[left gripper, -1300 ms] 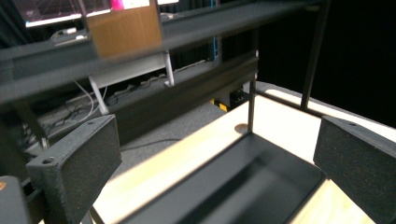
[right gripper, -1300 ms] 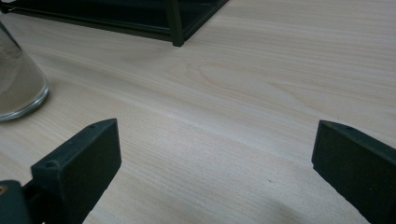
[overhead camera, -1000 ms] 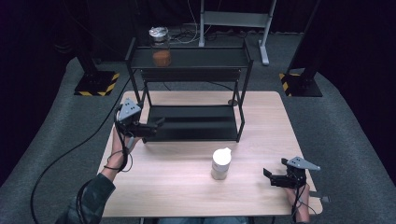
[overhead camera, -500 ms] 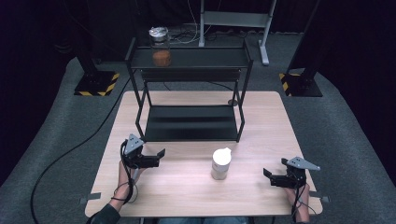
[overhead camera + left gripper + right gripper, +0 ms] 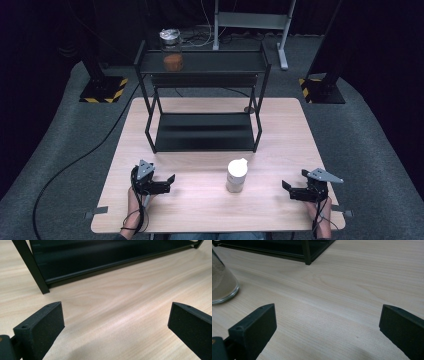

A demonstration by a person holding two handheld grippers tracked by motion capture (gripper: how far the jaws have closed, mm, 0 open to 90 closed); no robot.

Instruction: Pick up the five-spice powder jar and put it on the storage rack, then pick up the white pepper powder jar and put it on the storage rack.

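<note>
High view: the left gripper (image 5: 169, 183) is seen low over the near left part of the table (image 5: 280, 125), held in a hand (image 5: 134, 200) that comes in from the bottom edge, and its jaws are spread wide with nothing between them. The right gripper (image 5: 287, 189) is found at the near right, its jaws likewise spread wide and empty, the grey plate carried on top. Between the two grippers the white jar (image 5: 236, 175) is stood upright on the wood, nearer to the left gripper's jaw tips than to the right one's, yet touched by neither. Ahead of both tools the black rack (image 5: 202, 132) is set, and on its upper shelf, well beyond the grippers, a lidded glass jar (image 5: 171, 50) with something orange-brown inside is placed.

In the left gripper view, bare wood is framed between the two black pads (image 5: 41, 325), and the rack's front leg (image 5: 32, 267) and lower shelf edge are picked up ahead and to the tool's left. In the right gripper view, the jar's glass base (image 5: 222, 282) is caught at the far left, ahead of the left-hand pad and clear of it; the rack's corner post (image 5: 306, 252) is seen farther ahead. Wood grain is laid open between the pads there too.
</note>
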